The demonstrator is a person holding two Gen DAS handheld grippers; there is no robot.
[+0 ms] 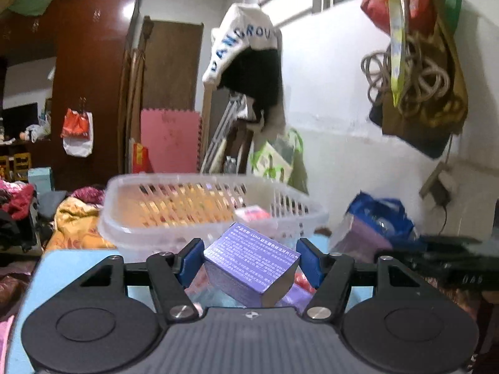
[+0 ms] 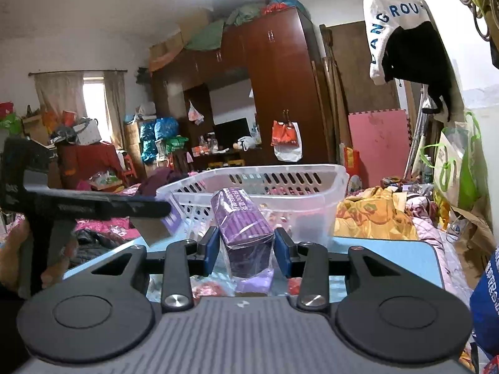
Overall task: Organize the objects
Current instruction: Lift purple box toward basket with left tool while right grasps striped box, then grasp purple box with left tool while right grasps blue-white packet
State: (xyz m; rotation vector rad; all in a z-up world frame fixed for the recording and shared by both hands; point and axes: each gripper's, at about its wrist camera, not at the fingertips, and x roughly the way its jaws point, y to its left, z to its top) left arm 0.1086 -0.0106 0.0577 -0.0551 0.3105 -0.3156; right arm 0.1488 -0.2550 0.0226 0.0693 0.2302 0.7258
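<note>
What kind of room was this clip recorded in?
Most likely a cluttered bedroom that doubles as storage in a home. A tall wooden wardrobe has bundles piled on top, bedding and clothes lie in heaps, and bags and rope hang on the wall.

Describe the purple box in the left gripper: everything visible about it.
The purple box is a small rectangular carton, apparently cardboard, lavender on its top face with dense white printed text, a darker ribbed-looking purple front and a silvery end face. It is tilted, one corner pointing toward the camera, and sits between the blue pads of the left gripper, which touch its sides and hold it above clutter on the light blue table. The white slotted basket stands just behind it, not touching it as far as can be seen.
</note>
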